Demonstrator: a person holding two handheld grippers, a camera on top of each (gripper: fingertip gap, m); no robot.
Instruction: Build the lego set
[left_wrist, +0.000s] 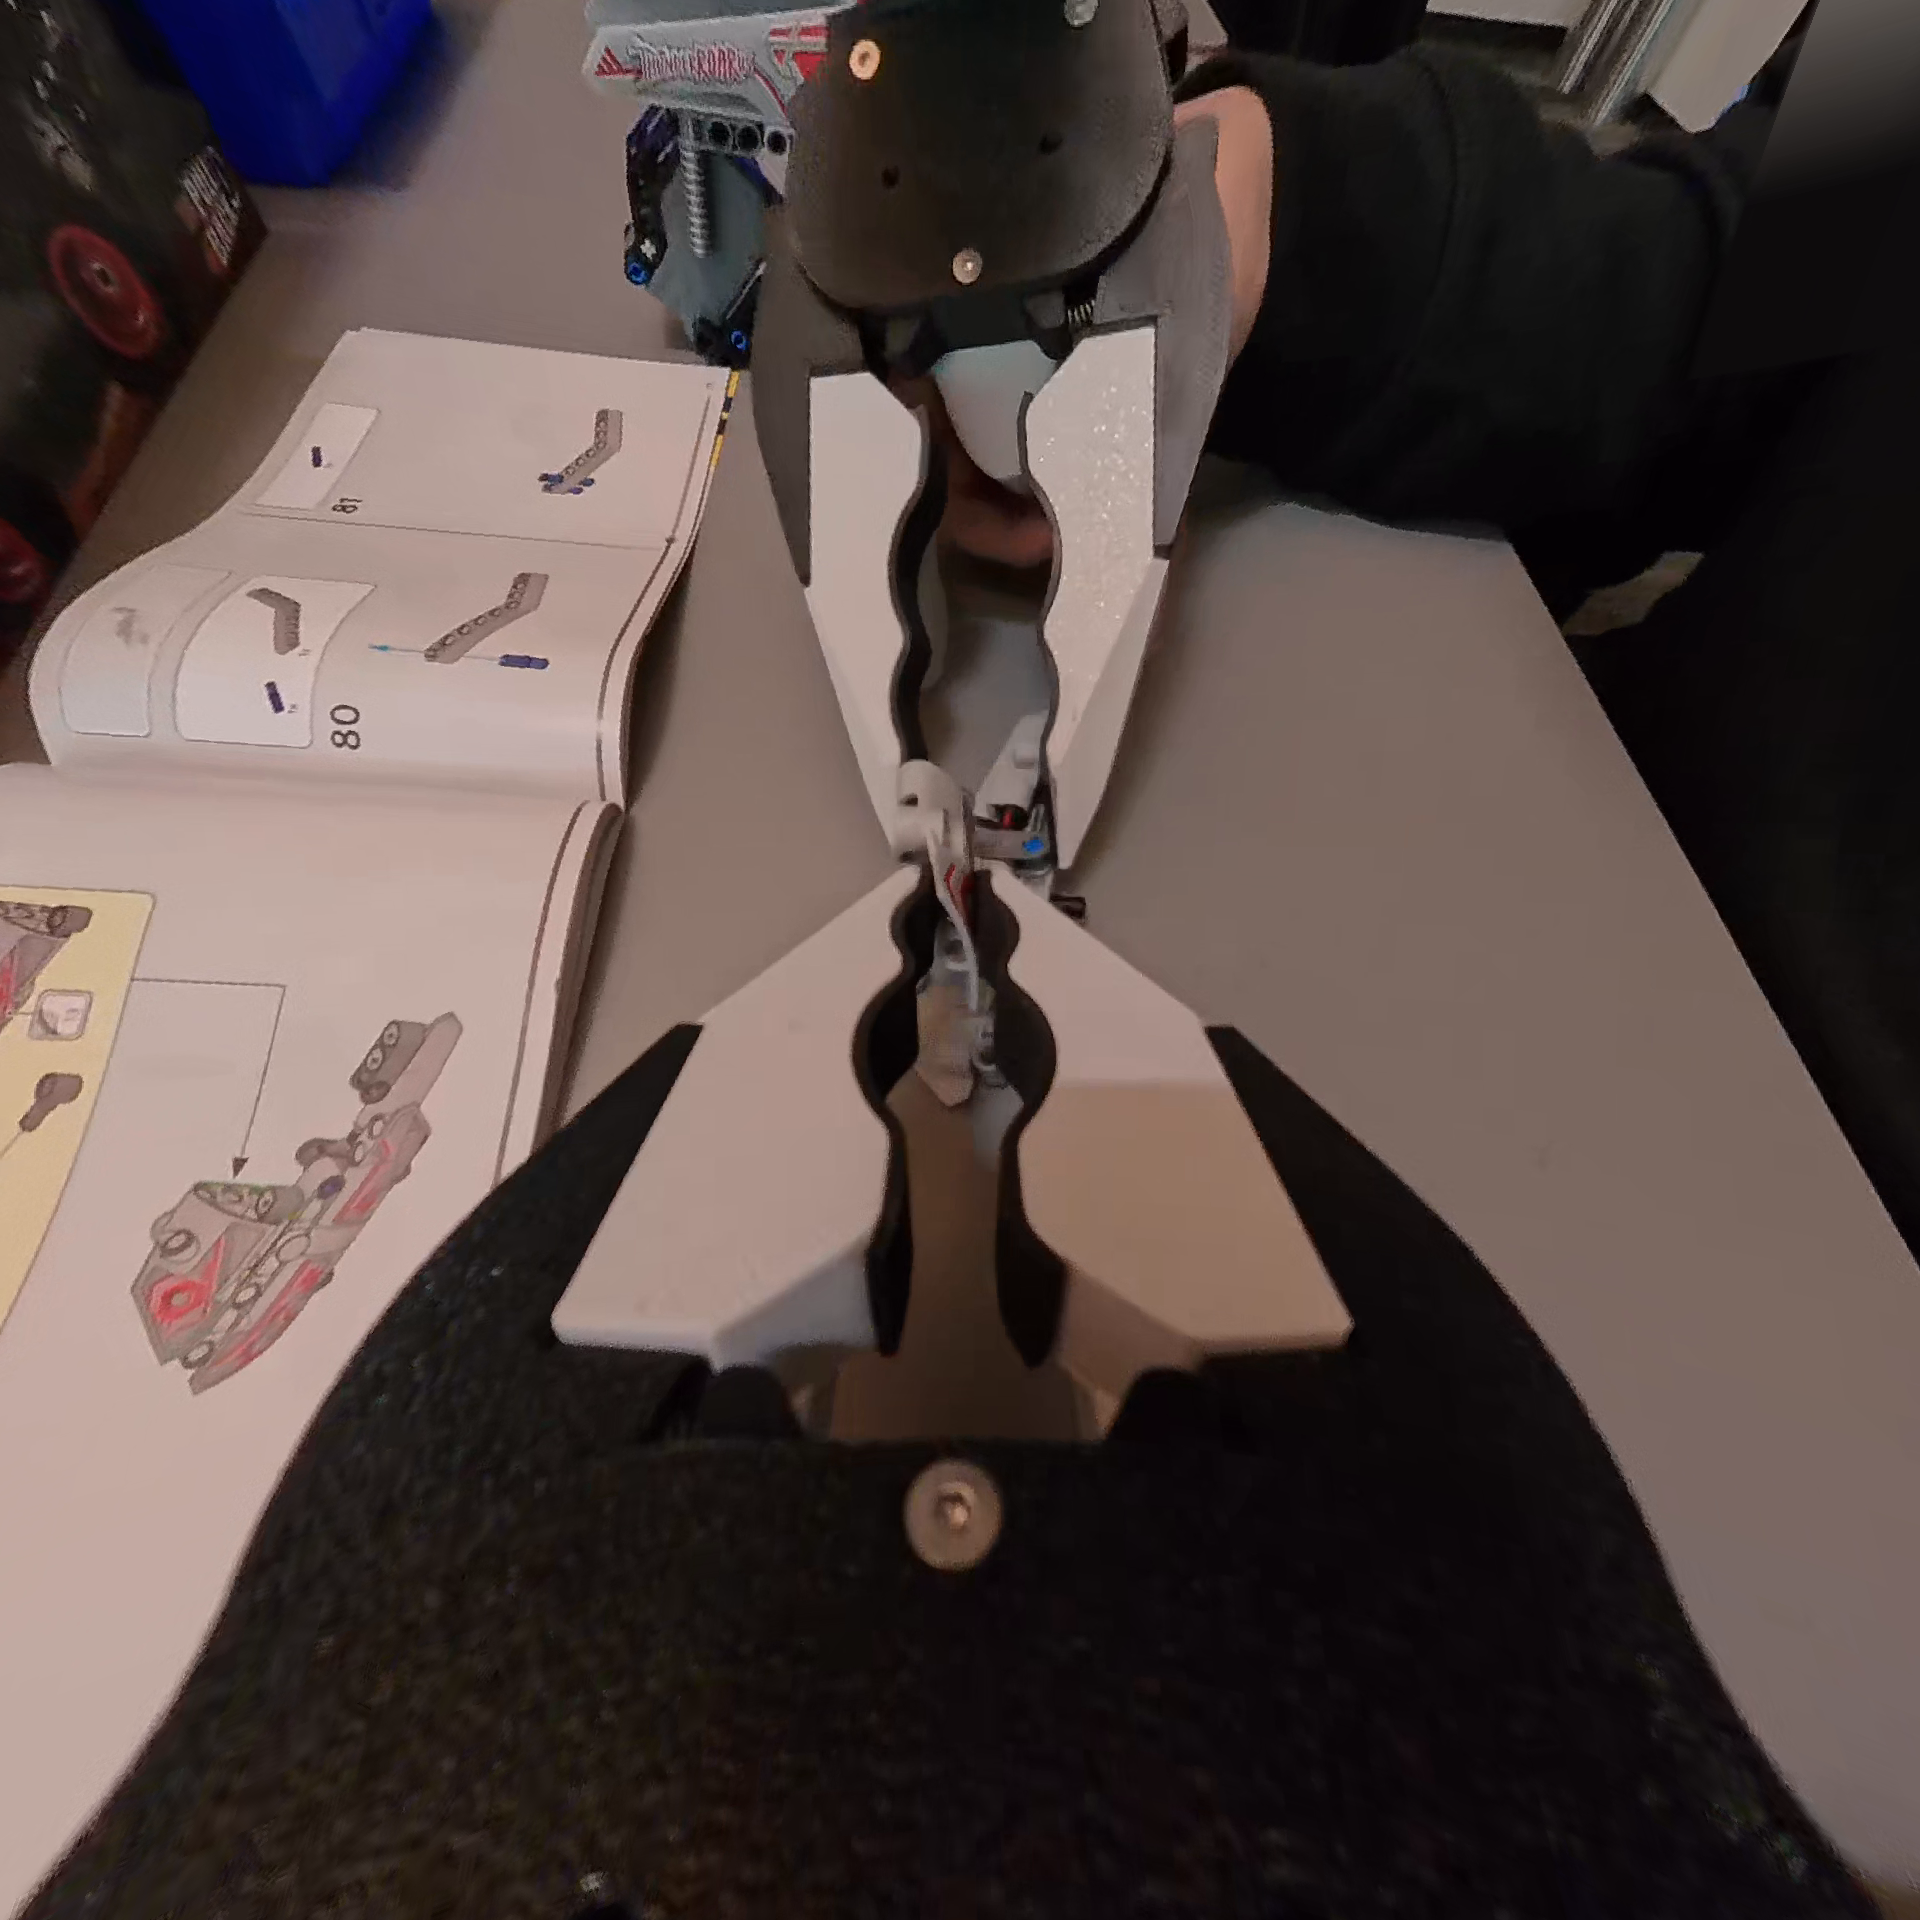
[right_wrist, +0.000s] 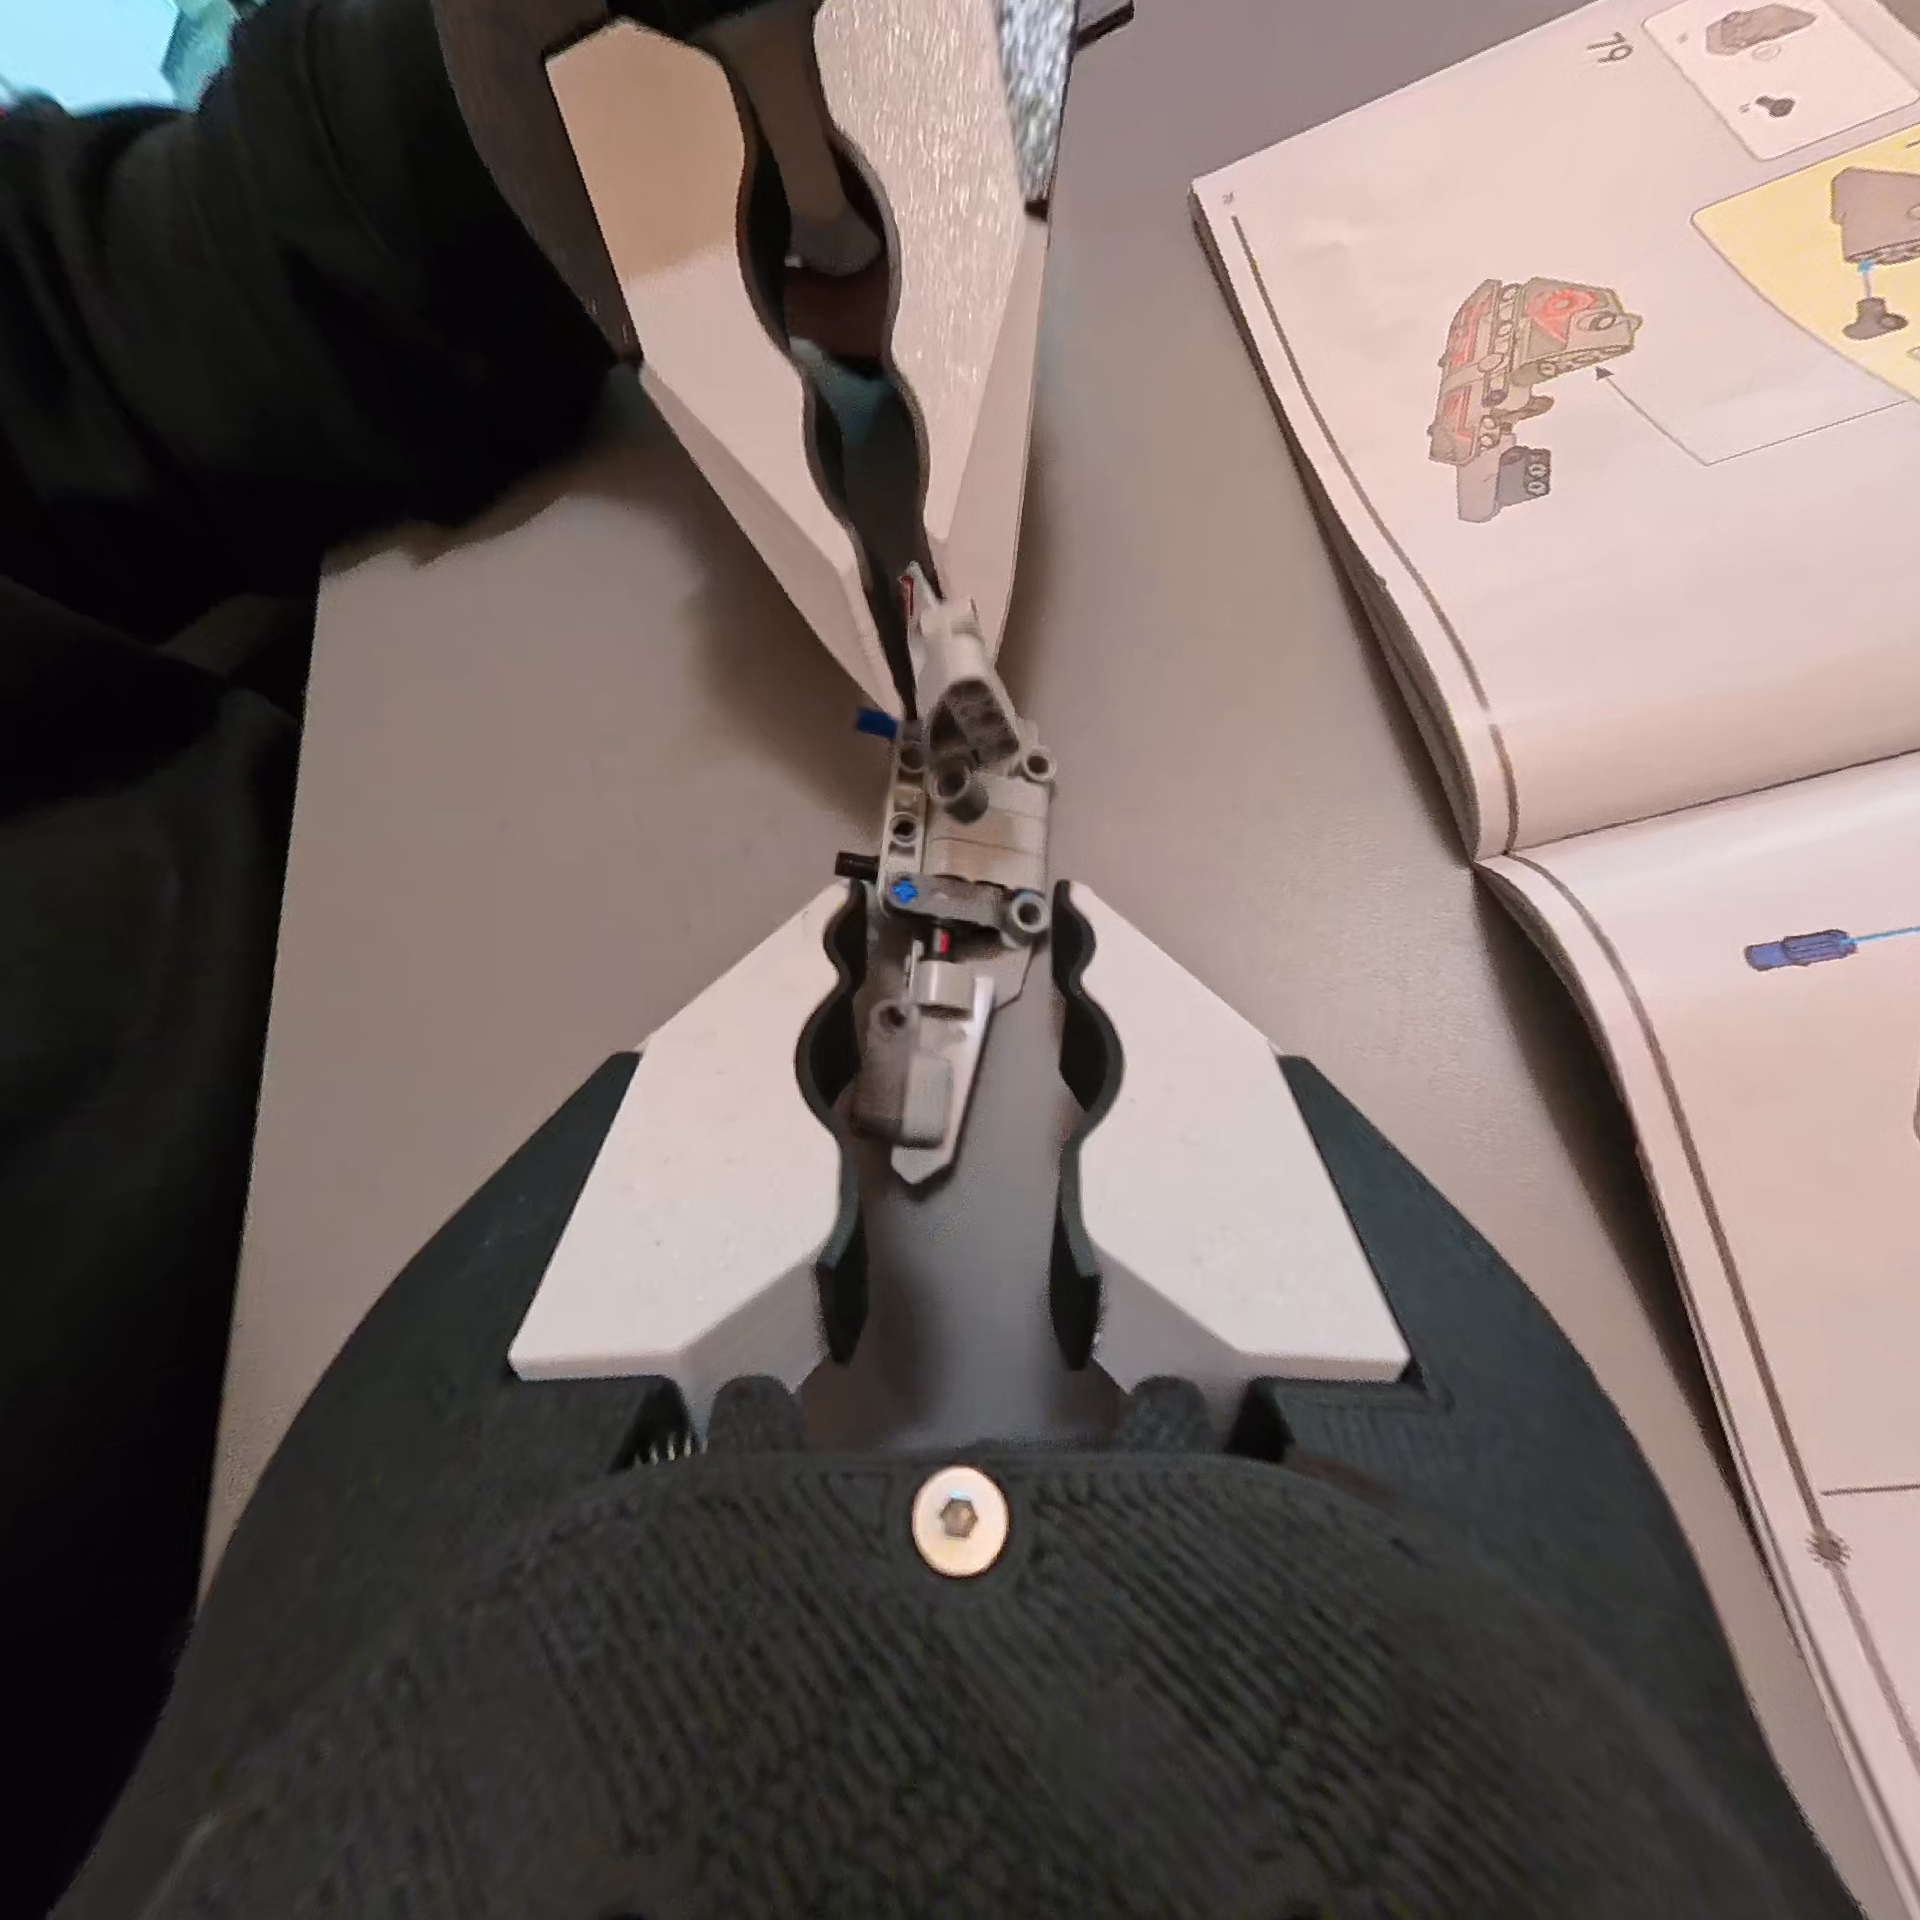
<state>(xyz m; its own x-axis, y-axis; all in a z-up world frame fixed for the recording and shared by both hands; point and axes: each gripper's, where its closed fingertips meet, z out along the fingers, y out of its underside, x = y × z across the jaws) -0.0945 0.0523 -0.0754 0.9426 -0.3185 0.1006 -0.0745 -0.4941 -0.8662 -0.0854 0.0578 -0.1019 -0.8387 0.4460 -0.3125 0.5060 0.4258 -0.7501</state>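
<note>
Meeting tip to tip at the centre of the left wrist view, the left gripper (left_wrist: 951, 894) and the right gripper (left_wrist: 977, 831) both close on one small grey lego assembly (left_wrist: 951, 977). The left gripper comes up from the bottom of the frame, its white fingers (left_wrist: 769, 1101) drawn tight on the end of the assembly that lies in the narrow gap between them. The right gripper reaches down from the top centre, clenched on the far end, where a pale connector (left_wrist: 920, 805) juts out to the left of its tips. An open instruction booklet (left_wrist: 416, 582) lies on the grey table (left_wrist: 1403, 883) across the left half of the frame. A larger grey lego model (left_wrist: 707, 156) with red markings stands at the top centre, partly behind the right gripper. A dark box (left_wrist: 94, 270) sits in the upper left corner, a blue bin (left_wrist: 291, 73) beside it. A black sleeve (left_wrist: 1507, 291) fills the upper right.

In the right wrist view, the right gripper (right_wrist: 961, 904) rises from the bottom, its tips grasping the lego assembly (right_wrist: 961, 831) at mid-frame; the part nearest the camera lies between the fingers. The left gripper (right_wrist: 925, 623) descends from the top, pinched on the assembly's far end. A blue pin (right_wrist: 875, 720) shows at its left edge. The booklet (right_wrist: 1610, 623) lies open along the right side, the sleeve (right_wrist: 260, 312) at upper left, over the table (right_wrist: 571, 831).
</note>
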